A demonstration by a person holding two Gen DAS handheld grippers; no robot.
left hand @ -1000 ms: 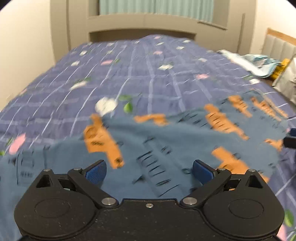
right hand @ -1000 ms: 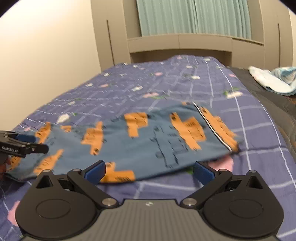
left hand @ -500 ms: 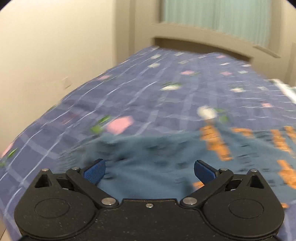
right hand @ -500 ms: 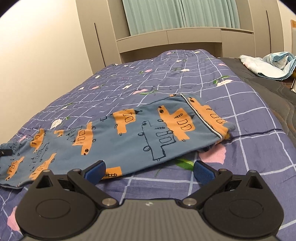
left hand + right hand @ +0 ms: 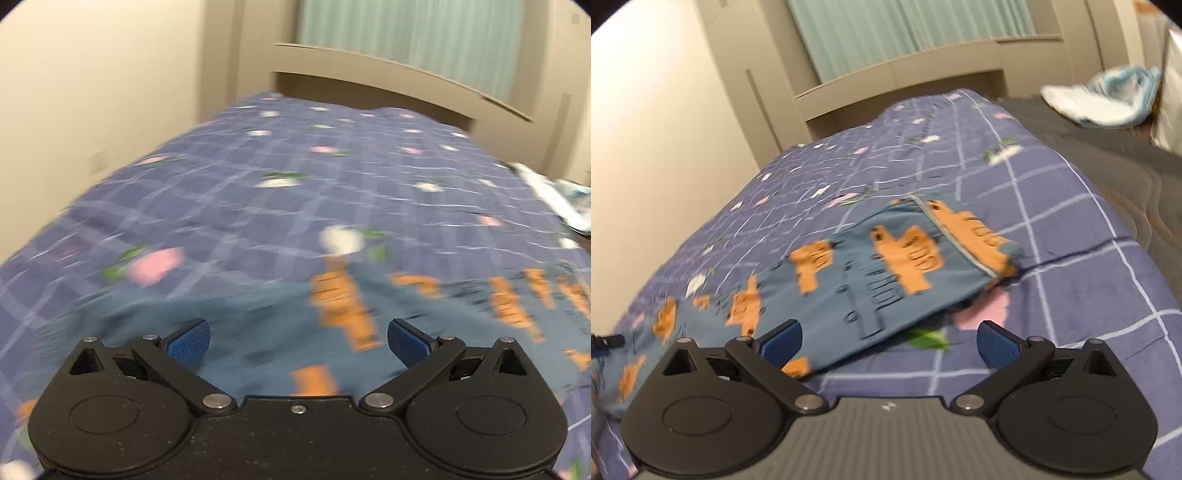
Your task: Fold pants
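Blue pants with orange and dark prints [image 5: 871, 280] lie flat across the purple checked bedspread [image 5: 1071, 229]; their striped end lies toward the right. In the left wrist view the pants [image 5: 266, 332] lie just ahead, blurred. My left gripper [image 5: 298, 341] is open and empty, low over the pants' left part. My right gripper [image 5: 889, 341] is open and empty, above the near edge of the pants and the bedspread. The tip of the left gripper shows at the far left of the right wrist view [image 5: 605, 341].
A beige wall [image 5: 92, 92] runs along the bed's left side and a beige headboard [image 5: 388, 81] stands at the far end. A crumpled light blue and white cloth [image 5: 1104, 99] lies on a dark cover [image 5: 1126, 166] at the right.
My left gripper has swung left toward the pants' left end, then partly back right. My right gripper has moved closer to the pants and tilted. Both stay open.
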